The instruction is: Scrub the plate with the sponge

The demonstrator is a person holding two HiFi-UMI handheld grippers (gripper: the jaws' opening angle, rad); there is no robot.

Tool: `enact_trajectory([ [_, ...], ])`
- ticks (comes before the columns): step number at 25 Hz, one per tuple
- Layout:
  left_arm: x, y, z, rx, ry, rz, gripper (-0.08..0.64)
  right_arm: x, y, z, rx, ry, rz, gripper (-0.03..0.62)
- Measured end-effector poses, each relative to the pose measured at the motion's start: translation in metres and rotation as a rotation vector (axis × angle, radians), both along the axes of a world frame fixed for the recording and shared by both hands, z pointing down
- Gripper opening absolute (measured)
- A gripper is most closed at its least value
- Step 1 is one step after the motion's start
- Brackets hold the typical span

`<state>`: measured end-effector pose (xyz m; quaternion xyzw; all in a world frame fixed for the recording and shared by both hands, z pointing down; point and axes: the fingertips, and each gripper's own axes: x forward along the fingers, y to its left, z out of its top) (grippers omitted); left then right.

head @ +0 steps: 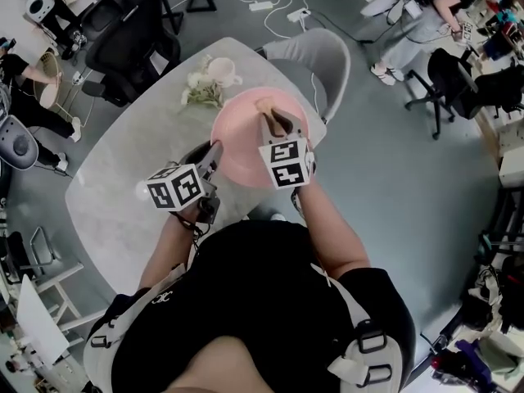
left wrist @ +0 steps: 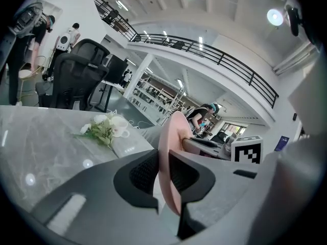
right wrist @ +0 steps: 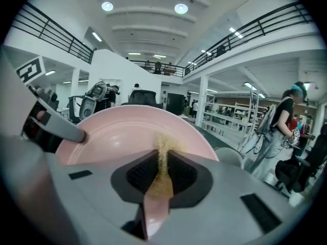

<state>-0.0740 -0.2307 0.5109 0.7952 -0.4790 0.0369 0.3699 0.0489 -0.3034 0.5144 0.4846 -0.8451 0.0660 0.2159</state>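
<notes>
Clamping the rim of the pink plate (head: 241,150) at centre frame, the left gripper (left wrist: 162,175) grips it firmly; the right gripper (right wrist: 162,175) pinches what seems a thin sponge (right wrist: 162,160) against its face.

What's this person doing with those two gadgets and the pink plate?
A person is washing up with two hand-held grippers. The left gripper has its jaws clamped on the rim of the pink plate, holding it over the grey table. The right gripper pinches a sponge in its jaws, and the sponge's tip lies against the plate's inner face.
</notes>
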Motion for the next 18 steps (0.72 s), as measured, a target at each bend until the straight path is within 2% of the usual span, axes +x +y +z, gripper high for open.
enact_trajectory([
  [3, -0.001, 0.000, -0.001, 0.007, 0.001, 0.001, 0.052, 0.019, -0.008, 0.002, -0.010, 0.000, 0.070, 0.054],
  [8, -0.003, -0.002, -0.001, 0.005, -0.003, -0.006, 0.052, 0.017, -0.006, 0.005, -0.015, -0.005, 0.060, 0.053],
  [18, -0.016, -0.008, 0.001, -0.008, -0.004, -0.054, 0.052, -0.042, 0.029, 0.012, -0.022, 0.000, -0.263, 0.054],
])
